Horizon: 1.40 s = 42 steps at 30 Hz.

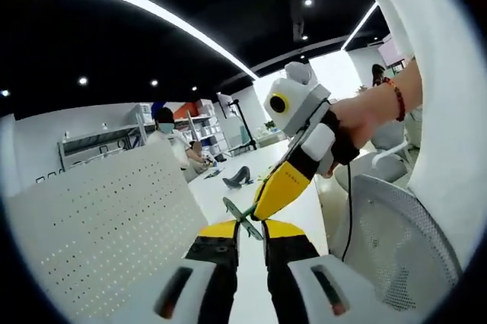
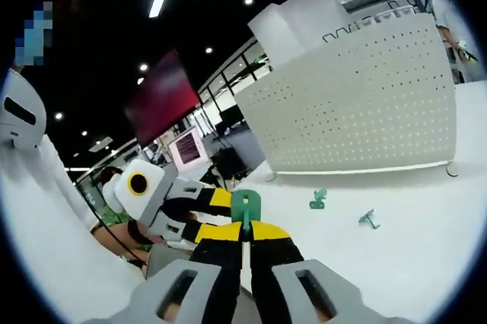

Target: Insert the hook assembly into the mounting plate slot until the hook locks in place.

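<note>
My left gripper (image 1: 251,227) and right gripper (image 2: 245,231) meet tip to tip above the white table (image 2: 426,217), both clamped on one green hook (image 2: 245,206). White pegboard (image 2: 358,103) stands upright just beyond. Two more green hooks (image 2: 318,200) (image 2: 369,219) lie on the table near its base, apart.

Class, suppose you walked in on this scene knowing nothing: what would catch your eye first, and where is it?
Most striking is the green hook pinched between both yellow-tipped tools: the right hand-held gripper and the left hand-held gripper meet nose to nose around it above the white table. Behind stands a large white pegboard, upright on the table. Two more green hooks lie loose before it.
</note>
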Each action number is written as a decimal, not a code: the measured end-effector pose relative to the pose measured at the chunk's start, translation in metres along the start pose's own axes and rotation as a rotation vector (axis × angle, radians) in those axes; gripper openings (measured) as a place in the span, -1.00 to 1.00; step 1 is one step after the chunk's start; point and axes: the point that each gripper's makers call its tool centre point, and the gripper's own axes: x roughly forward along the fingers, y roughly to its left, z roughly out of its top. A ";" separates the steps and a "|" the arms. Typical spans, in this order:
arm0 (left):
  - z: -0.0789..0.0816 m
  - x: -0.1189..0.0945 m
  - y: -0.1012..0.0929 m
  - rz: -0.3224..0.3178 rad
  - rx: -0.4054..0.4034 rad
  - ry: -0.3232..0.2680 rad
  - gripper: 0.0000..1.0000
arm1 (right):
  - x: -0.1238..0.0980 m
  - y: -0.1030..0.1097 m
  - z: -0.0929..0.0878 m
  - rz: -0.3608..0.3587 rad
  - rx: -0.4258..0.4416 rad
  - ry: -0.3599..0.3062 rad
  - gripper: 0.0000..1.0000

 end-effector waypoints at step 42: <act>-0.016 -0.003 0.002 0.046 -0.019 0.082 -0.33 | 0.008 -0.028 0.004 -0.145 -0.030 0.022 -0.99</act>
